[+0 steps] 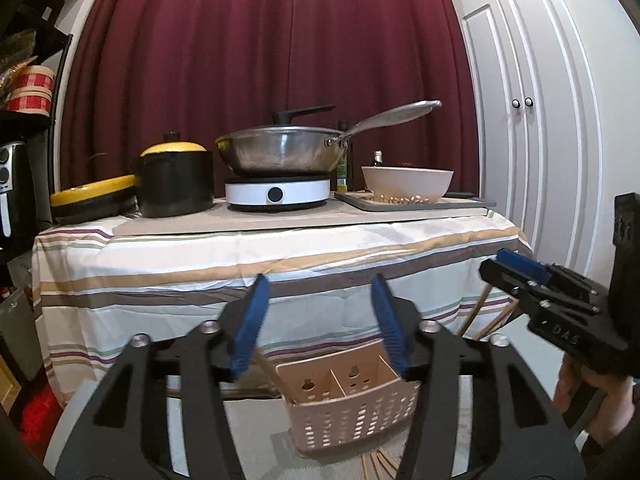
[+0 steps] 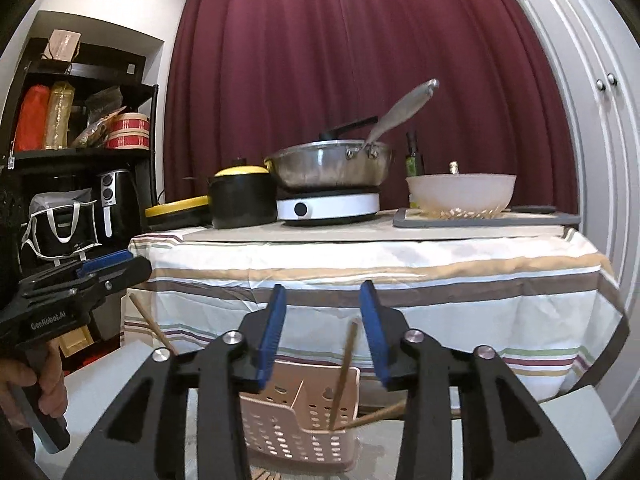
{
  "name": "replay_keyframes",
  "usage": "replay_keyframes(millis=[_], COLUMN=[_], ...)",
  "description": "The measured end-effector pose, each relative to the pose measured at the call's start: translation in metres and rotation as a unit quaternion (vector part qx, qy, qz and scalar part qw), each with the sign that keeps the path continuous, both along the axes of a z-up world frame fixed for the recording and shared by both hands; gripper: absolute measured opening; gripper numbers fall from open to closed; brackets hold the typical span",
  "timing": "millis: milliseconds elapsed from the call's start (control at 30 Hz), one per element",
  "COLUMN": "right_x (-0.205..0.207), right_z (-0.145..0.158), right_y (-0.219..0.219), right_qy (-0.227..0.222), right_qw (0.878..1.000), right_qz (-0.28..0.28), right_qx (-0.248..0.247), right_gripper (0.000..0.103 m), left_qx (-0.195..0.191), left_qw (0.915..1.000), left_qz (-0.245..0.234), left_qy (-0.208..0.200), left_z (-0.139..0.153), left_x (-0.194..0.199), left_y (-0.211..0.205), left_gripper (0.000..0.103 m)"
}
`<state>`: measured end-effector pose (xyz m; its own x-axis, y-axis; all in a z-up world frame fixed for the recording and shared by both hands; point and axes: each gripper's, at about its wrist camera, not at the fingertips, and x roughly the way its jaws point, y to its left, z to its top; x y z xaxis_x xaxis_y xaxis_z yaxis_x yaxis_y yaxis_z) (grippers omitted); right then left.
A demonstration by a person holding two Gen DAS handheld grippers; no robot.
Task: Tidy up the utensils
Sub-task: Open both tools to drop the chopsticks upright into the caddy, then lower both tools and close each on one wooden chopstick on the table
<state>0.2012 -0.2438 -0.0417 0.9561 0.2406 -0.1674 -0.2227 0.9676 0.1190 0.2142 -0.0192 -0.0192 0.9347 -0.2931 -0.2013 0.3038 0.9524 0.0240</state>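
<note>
Nearest, in the left wrist view: left gripper [image 1: 318,328], blue pads about half open, nothing btwn them. Just below and beyond it sits a beige perforated utensil caddy [image 1: 340,412] w/ divided compartments, long axis running left-right, open top facing up. Thin wooden chopsticks [image 1: 378,466] lie flat under the caddy's front edge.

Right wrist view: right gripper [image 2: 322,330], pads part open, empty. One chopstick [image 2: 344,368] stands nearly upright in the caddy's [image 2: 296,436] right compartment, tip down; another [image 2: 372,416] leans low, pointing out to the right.

Each gripper shows in the other's view, held in a person's hand [image 1: 592,392]. Writing: "DAS" on the right gripper's side, "GenRobot.AI" on the left's.

Behind: table w/ striped cloth [image 1: 240,264] hanging down. On top: yellow-lidded black pot [image 1: 176,180], steel pan [image 1: 280,152] on a white induction hob [image 1: 278,194], white bowl [image 1: 408,184] on a grey tray. Farthest: maroon curtain [image 1: 260,40], white cupboard doors, dark shelves at left.
</note>
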Motion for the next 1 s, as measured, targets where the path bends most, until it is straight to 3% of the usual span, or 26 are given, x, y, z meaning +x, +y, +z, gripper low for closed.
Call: replay_keyframes(millis=[167,400,700,767,1000], right_x=[-0.038,-0.086,-0.142,-0.151,-0.173], right_z=[0.001,-0.027,-0.091,-0.106,-0.157], right_y=[-0.005,-0.016,-0.019,-0.017,-0.006], right_qy=[0.003,0.038,0.098,0.117,0.175], right_qw=[1.0,0.999,0.995,0.993,0.984], right_qz=[-0.002,-0.017,-0.031,-0.026,0.001], right_qx=[-0.004,0.001,-0.012,-0.017,-0.033], right_gripper=[0.044,0.044,0.044,0.042,0.029], left_qx=[-0.009,0.002,0.005,0.009,0.02], left_qw=[0.9999,0.999,0.9922,0.9909,0.9852], left_qz=[0.004,0.02,0.043,0.046,0.042], left_qy=[0.014,0.041,0.117,0.126,0.165], left_z=[-0.01,-0.047,-0.119,-0.13,-0.168], left_x=[-0.035,-0.084,-0.128,-0.134,-0.152], left_y=[0.01,0.016,0.028,0.029,0.025], left_gripper=[0.06,0.06,0.058,0.052,0.044])
